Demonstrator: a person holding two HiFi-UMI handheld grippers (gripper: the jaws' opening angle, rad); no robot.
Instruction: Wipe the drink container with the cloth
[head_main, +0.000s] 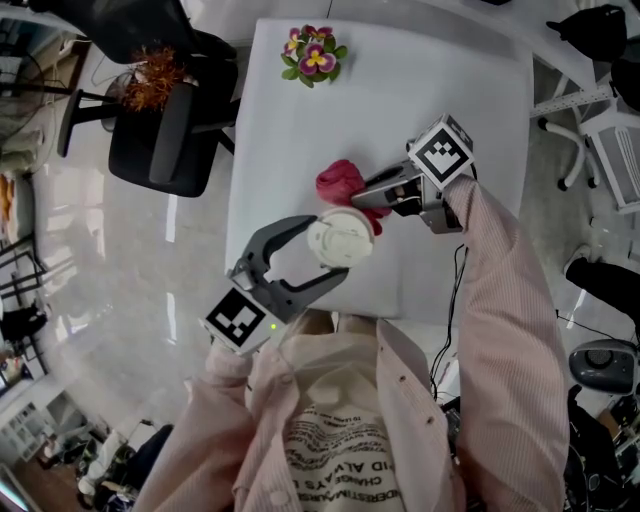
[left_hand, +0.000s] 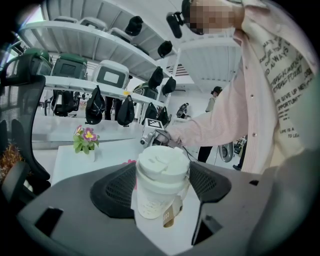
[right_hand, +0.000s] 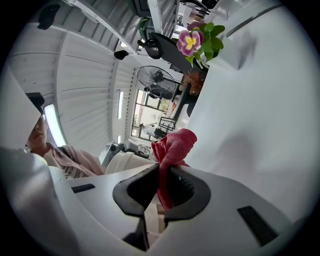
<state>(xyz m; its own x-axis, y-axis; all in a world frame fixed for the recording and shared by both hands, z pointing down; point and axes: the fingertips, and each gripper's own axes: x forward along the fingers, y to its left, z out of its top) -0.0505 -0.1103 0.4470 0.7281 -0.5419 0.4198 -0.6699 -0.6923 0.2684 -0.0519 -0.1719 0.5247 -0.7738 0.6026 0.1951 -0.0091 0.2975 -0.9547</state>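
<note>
At frame centre the left gripper (head_main: 331, 250) clasps a lidded white paper cup (head_main: 340, 240), contents hidden, its brown tag (left_hand: 169, 216) unreadable. The right gripper (head_main: 366, 196) pinches a crumpled red cloth (head_main: 339, 181) beside it.

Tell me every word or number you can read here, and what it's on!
"ALWAYS": on the person's shirt, left gripper view.
"GIVE UP": same shirt, lower; the other print is too warped and small to read.
Brown tag on the cup: print too blurred to read.
Marker cubes of the left tool and right tool: square patterns, no words.
Cloth: no print.
</note>
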